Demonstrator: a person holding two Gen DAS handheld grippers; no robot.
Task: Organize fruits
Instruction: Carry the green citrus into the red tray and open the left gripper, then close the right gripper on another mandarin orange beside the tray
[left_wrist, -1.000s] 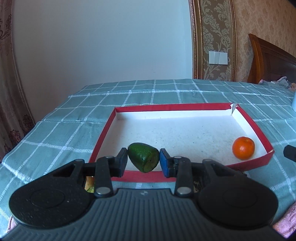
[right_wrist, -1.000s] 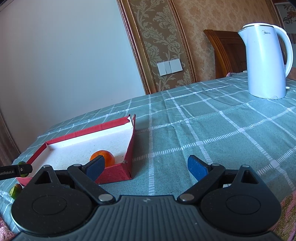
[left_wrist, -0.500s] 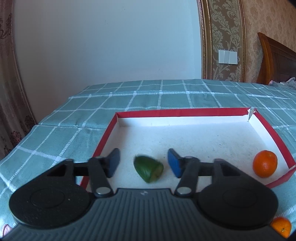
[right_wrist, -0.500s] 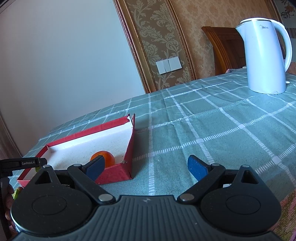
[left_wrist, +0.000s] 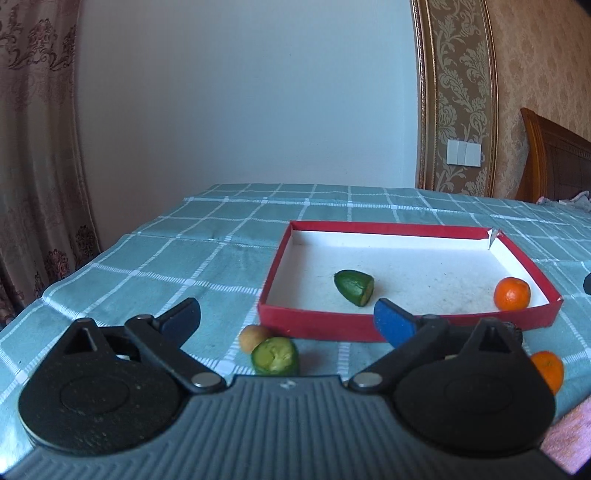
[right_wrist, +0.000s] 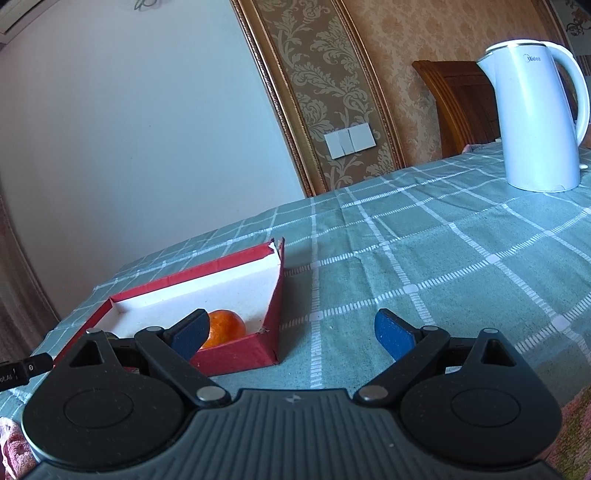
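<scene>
Risk: left claw (left_wrist: 286, 319), spread wide and gripping nothing, may nudge cut avocado half (left_wrist: 275, 355) or small brown fruit (left_wrist: 254, 337) across the worktop (left_wrist: 155, 266) if lowered off-centre.

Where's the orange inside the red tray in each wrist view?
Left wrist: the small round orange sits in the near right corner of the shallow red cardboard tray, right of centre.
Right wrist: same orange, lower left, partly behind the left finger of the right tongs.
Shared landmark: the tray's torn far corner.
</scene>
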